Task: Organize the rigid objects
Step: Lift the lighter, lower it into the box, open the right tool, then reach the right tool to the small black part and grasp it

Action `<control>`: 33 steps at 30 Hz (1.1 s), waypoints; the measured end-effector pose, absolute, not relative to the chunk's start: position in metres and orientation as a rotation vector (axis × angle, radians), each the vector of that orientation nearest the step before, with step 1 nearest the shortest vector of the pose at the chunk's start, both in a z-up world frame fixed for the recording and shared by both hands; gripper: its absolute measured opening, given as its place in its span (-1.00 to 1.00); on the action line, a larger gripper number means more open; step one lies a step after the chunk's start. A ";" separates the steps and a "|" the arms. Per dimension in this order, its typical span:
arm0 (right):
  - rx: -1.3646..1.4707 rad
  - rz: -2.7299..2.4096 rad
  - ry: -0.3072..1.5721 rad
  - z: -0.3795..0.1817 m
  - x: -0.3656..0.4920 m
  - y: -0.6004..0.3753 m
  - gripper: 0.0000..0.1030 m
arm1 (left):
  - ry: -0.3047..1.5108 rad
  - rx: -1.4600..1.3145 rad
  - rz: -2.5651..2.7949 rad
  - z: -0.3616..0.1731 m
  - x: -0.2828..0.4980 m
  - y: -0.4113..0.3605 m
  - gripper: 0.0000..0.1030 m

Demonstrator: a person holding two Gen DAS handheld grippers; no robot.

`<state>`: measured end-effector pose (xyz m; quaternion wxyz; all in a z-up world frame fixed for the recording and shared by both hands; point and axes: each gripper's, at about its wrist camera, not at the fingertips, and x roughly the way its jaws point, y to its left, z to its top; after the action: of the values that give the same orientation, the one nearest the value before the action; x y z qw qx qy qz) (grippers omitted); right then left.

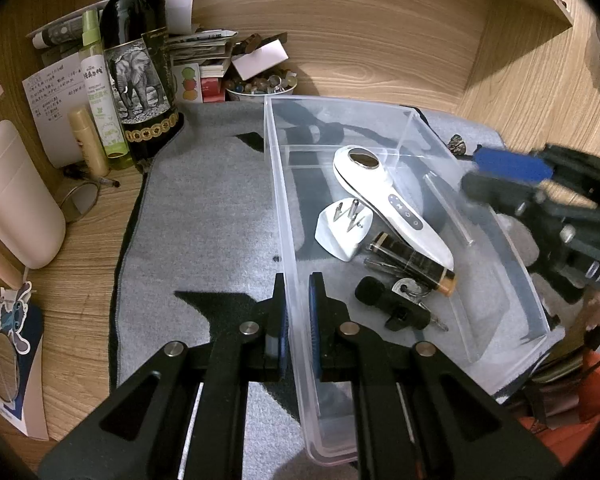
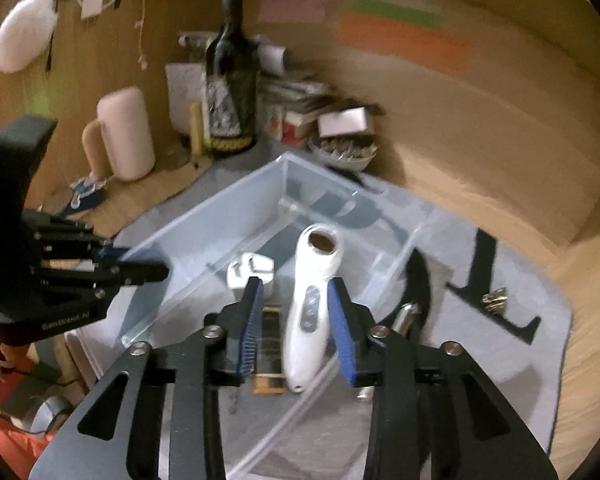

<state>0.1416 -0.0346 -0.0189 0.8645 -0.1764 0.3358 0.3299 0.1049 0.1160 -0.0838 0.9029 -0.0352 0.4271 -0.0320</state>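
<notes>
The left claw pinches the bin wall. The right claw, open and blurred, seemingly straddles the white massager untouched; lifting carelessly could snag it against the plug.

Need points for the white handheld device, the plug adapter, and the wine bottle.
white handheld device (image 1: 384, 194), left wrist view, middle of its body.
plug adapter (image 1: 340, 236), left wrist view, white base below the prongs.
wine bottle (image 1: 138, 76), left wrist view, elephant label.

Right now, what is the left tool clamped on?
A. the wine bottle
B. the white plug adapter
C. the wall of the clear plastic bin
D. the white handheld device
C: in the left wrist view the left tool has one pad on each side of the clear plastic bin wall, while the white handheld device lies loose inside.
</notes>
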 end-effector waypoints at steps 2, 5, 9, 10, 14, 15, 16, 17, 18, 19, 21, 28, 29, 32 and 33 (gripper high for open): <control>-0.354 0.674 0.682 -0.011 0.144 -0.041 -0.35 | 0.883 -0.073 -0.066 -0.084 0.105 0.116 -0.83; -0.331 0.637 0.652 0.000 0.149 -0.054 -0.33 | 0.883 -0.073 -0.066 -0.084 0.105 0.116 -0.83; -0.297 0.575 0.624 0.013 0.158 -0.077 -0.33 | 0.883 -0.072 -0.066 -0.084 0.105 0.116 -0.83; -0.289 0.553 0.619 0.015 0.161 -0.084 -0.33 | 0.883 -0.073 -0.066 -0.084 0.105 0.116 -0.83; -0.258 0.486 0.633 0.013 0.172 -0.107 -0.32 | 0.883 -0.072 -0.066 -0.084 0.105 0.116 -0.83; -0.250 0.470 0.643 0.011 0.175 -0.113 -0.32 | 0.883 -0.072 -0.065 -0.084 0.104 0.116 -0.83; -0.244 0.455 0.656 0.007 0.179 -0.118 -0.32 | 0.883 -0.071 -0.065 -0.084 0.104 0.116 -0.83; -0.237 0.442 0.673 0.003 0.183 -0.124 -0.32 | 0.883 -0.072 -0.065 -0.084 0.104 0.116 -0.83; -0.230 0.429 0.694 -0.003 0.187 -0.129 -0.32 | 0.883 -0.072 -0.065 -0.084 0.104 0.116 -0.83; -0.228 0.415 0.718 -0.011 0.192 -0.134 -0.32 | 0.883 -0.072 -0.065 -0.084 0.104 0.116 -0.83; -0.225 0.396 0.758 -0.025 0.199 -0.141 -0.32 | 0.883 -0.070 -0.064 -0.084 0.104 0.116 -0.83; -0.205 0.352 0.904 -0.074 0.219 -0.160 -0.32 | 0.884 -0.071 -0.065 -0.084 0.104 0.117 -0.83; -0.205 0.350 0.922 -0.080 0.220 -0.162 -0.32 | 0.884 -0.071 -0.065 -0.084 0.104 0.117 -0.83; -0.213 0.351 0.959 -0.093 0.222 -0.163 -0.32 | 0.885 -0.070 -0.065 -0.084 0.104 0.118 -0.83; -0.217 0.349 0.971 -0.097 0.223 -0.163 -0.32 | 0.885 -0.070 -0.064 -0.084 0.104 0.118 -0.83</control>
<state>0.2232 -0.1627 -0.0970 0.8642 -0.1033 0.4635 0.1664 0.1039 0.1181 -0.0838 0.9026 -0.0338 0.4280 -0.0312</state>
